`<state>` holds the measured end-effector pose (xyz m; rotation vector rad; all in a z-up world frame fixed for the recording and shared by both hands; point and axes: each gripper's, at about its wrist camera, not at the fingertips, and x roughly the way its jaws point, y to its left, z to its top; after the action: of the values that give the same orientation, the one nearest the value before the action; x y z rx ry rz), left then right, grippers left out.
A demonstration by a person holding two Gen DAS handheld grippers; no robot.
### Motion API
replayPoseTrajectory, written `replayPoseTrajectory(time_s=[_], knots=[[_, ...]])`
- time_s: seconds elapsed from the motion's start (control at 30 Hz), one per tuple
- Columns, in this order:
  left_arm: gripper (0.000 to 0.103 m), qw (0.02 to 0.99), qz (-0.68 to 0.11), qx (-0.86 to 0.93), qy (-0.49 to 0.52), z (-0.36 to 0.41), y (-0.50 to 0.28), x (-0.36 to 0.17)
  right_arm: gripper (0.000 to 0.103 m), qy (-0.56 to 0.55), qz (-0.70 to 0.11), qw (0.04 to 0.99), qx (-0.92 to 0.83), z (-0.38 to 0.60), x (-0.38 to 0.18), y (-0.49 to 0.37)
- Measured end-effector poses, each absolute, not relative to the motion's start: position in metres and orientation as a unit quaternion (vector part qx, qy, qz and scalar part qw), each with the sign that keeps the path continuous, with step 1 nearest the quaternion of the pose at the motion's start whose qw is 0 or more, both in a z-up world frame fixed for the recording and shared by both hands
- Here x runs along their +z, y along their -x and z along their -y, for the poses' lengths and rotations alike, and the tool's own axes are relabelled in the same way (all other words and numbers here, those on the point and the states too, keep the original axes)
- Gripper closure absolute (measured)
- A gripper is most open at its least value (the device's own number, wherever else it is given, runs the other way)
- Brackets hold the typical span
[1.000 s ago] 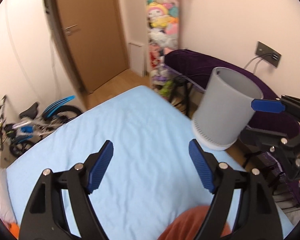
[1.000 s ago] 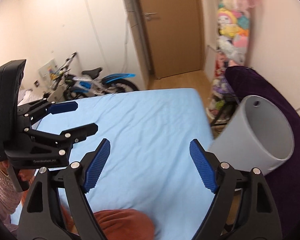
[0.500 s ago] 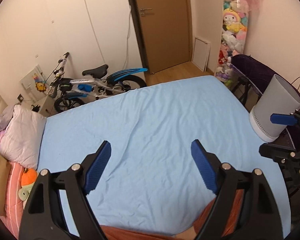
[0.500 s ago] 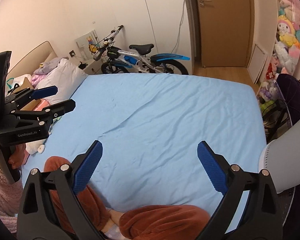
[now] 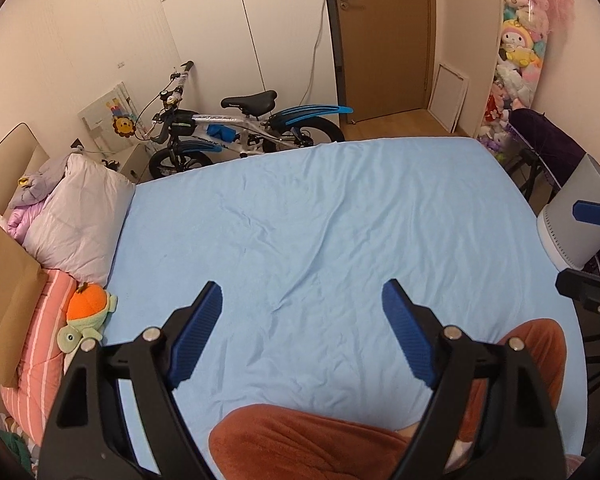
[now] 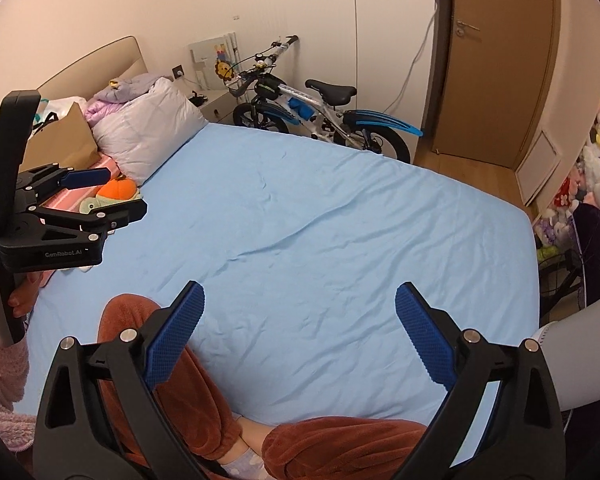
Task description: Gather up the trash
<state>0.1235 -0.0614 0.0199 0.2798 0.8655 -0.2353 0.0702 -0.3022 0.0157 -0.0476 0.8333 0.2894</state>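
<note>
A grey trash bin [image 5: 576, 220] stands at the right edge of the light blue bed [image 5: 320, 216]; it also shows in the right wrist view [image 6: 580, 356]. A brown paper bag [image 5: 4, 304] lies at the head of the bed, also in the right wrist view [image 6: 60, 144]. My left gripper [image 5: 302, 332] is open and empty above the sheet; it also shows in the right wrist view [image 6: 104, 194]. My right gripper [image 6: 298, 336] is open and empty; its fingers [image 5: 592, 216] show beside the bin. No loose trash shows on the sheet.
Pillows [image 5: 80, 216] and an orange and green plush toy [image 5: 88, 316] lie at the bed's head. A bicycle [image 5: 244, 132] stands against the far wall. The brown door [image 5: 384, 36] is shut. Plush toys [image 5: 520, 44] hang at right. The person's rust-coloured legs [image 6: 180, 392] rest on the bed.
Both grippers have swung left, away from the bin and toward the head of the bed. The pillows, plush toy and paper bag have come into view. Both stay open.
</note>
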Motion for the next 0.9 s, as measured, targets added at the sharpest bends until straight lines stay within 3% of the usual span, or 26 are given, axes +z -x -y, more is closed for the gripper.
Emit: replayPoseTrajectory(time_s=[0.9], knots=[[0.021, 0.890, -0.425, -0.116, -0.113, 0.050, -0.156, 0.034, 0.010, 0.047, -0.398, 0.905, 0.145, 0.281, 0.042, -0.116]])
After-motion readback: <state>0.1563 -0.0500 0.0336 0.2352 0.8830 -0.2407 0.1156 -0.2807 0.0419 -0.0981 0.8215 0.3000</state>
